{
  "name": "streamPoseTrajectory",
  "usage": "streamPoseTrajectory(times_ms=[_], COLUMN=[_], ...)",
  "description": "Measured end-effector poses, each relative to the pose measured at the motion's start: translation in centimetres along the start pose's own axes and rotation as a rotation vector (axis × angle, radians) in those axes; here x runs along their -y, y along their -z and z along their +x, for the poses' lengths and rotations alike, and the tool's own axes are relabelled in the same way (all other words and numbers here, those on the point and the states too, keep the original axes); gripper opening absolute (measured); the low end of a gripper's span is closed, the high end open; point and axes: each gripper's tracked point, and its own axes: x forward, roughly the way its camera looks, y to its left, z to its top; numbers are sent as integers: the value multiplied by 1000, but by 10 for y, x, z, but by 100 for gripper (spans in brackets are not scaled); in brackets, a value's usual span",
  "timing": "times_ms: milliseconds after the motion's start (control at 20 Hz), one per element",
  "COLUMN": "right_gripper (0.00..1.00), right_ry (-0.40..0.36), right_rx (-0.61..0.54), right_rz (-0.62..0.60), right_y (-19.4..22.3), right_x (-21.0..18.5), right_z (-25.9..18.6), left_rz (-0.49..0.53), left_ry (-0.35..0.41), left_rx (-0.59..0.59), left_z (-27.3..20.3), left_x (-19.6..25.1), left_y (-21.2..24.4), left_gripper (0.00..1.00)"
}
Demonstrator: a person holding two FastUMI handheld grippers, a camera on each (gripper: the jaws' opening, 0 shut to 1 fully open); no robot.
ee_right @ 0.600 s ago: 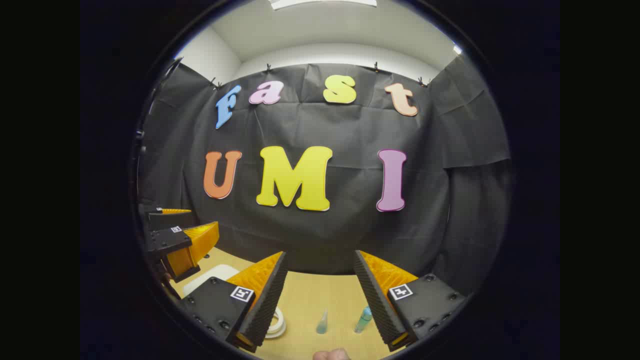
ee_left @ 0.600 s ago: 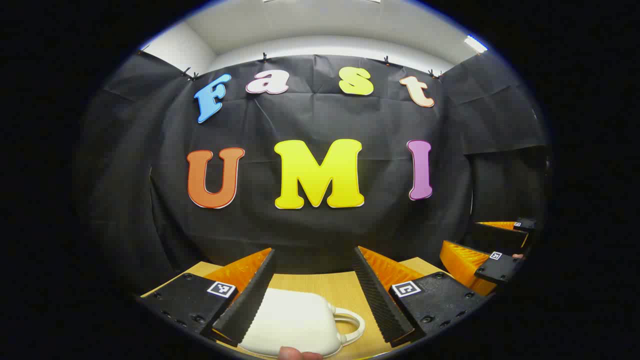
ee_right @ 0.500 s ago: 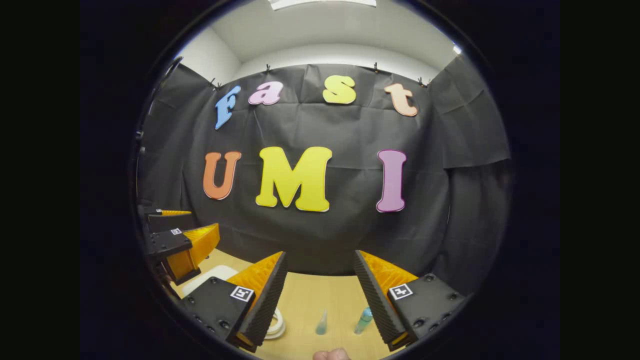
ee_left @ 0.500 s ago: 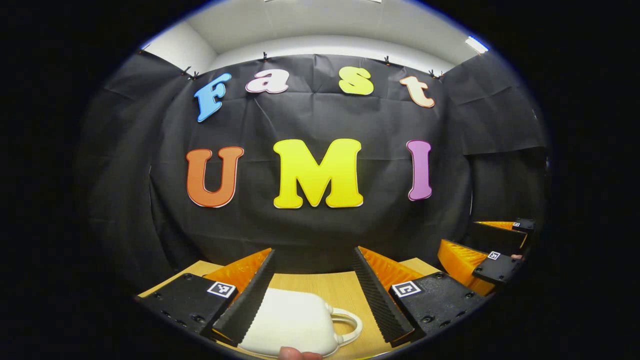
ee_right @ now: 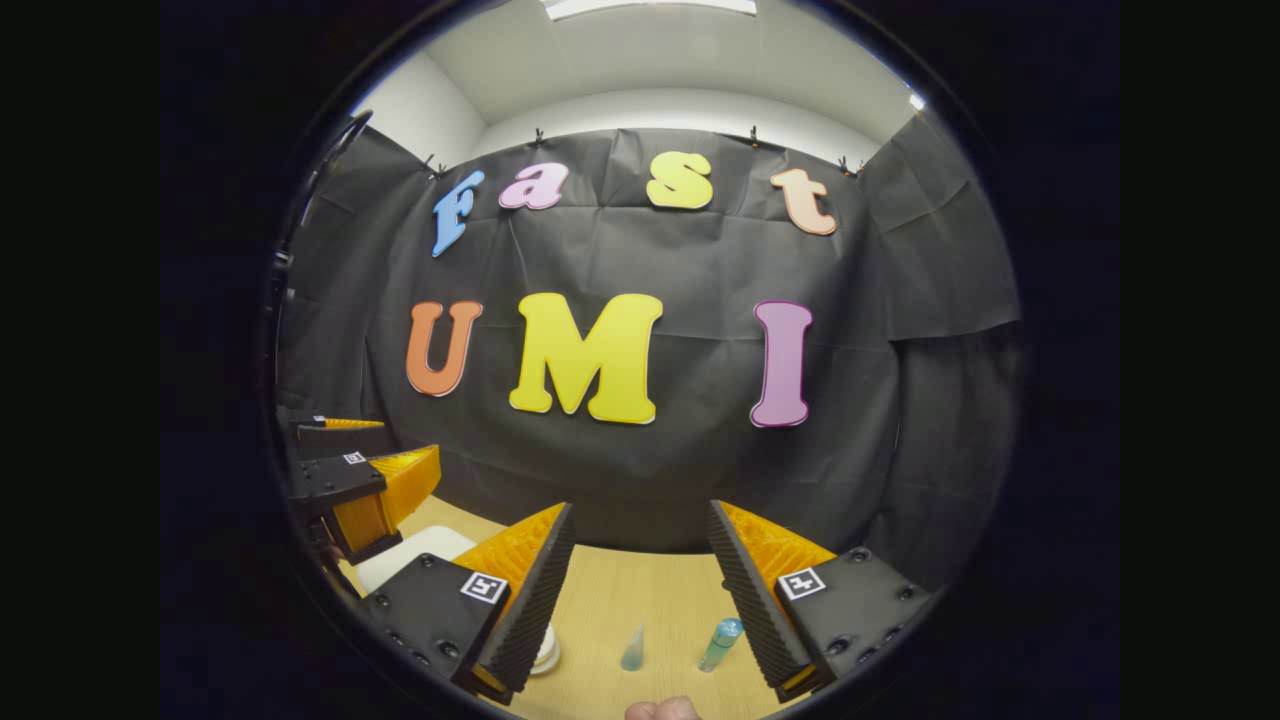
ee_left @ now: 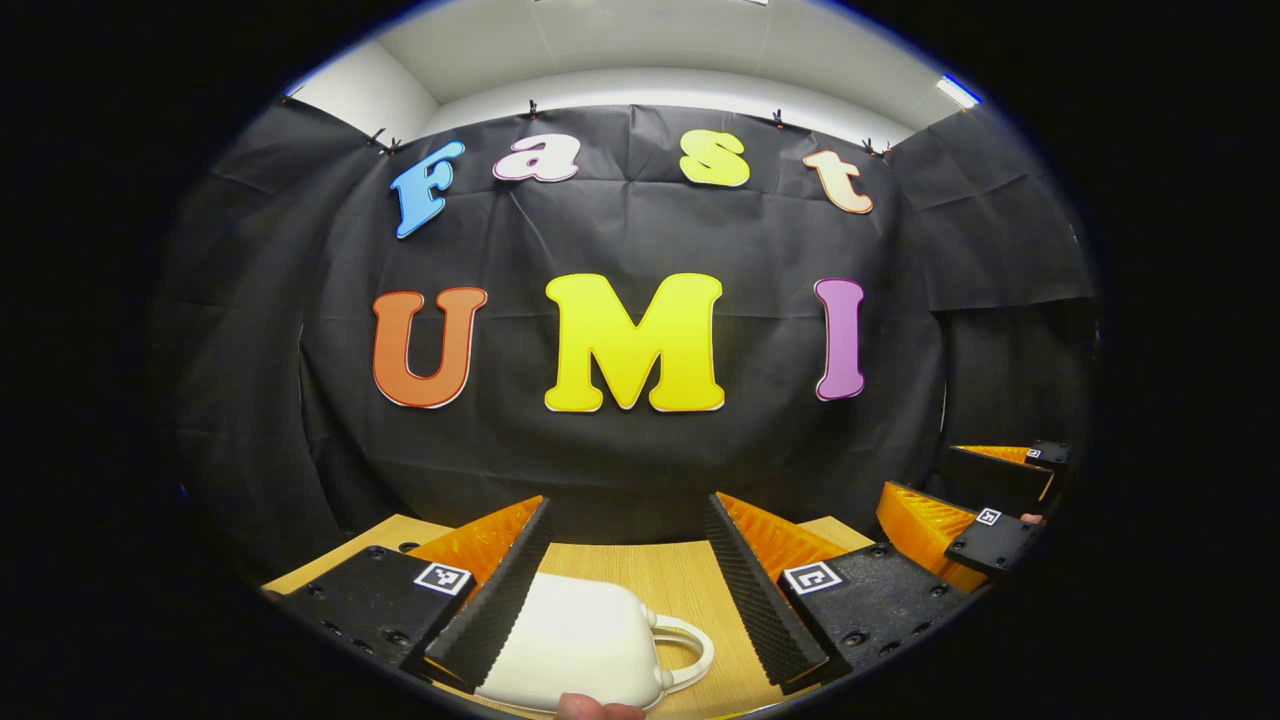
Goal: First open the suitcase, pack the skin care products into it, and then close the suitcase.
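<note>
In the left gripper view we hold the left claw (ee_left: 625, 590) wide apart and gripping nothing, raised above the wooden surface (ee_left: 660, 570); below and between its fingers lies the white suitcase (ee_left: 575, 640), flat and closed as far as we can tell, its looped handle (ee_left: 690, 650) pointing to the view's right, so we judge the claw is lined up here to begin the opening; off to the right of this view the right claw (ee_left: 975, 515) hangs near, and a fingertip of our hand (ee_left: 590, 708) peeps in at the bottom edge. In the right gripper view the right claw (ee_right: 640, 590) also gapes wide and bare above the surface (ee_right: 640, 600); beneath it lie the skin care products, a small pale-blue tube (ee_right: 633, 650), a teal-capped bottle (ee_right: 720, 643) and a white round jar (ee_right: 545, 655) half hidden by one finger, waiting until the case is open; the left claw (ee_right: 345, 475) shows at the left over a corner of the suitcase (ee_right: 410, 550). The booth's black cloth wall (ee_right: 650, 470) closes the back beneath a white ceiling (ee_right: 650, 60).
</note>
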Motion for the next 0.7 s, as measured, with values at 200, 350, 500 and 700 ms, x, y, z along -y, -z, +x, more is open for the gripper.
streamPoseTrajectory(times_ms=[200,350,500,700], right_gripper=[79,80,79,80], right_ry=[3,8,14,26], right_rx=[-4,-20,-34,-77], right_rz=[-12,-16,-22,-40], right_y=[9,18,27,48], right_x=[7,16,27,49], right_z=[-4,-7,-11,-18], left_rz=[10,17,32,104], left_ry=[3,11,31,61], left_rx=[-19,-32,-57,-133], left_z=[-2,-4,-4,1], left_x=[4,10,19,36], left_y=[12,18,36,73], left_gripper=[97,97,97,98])
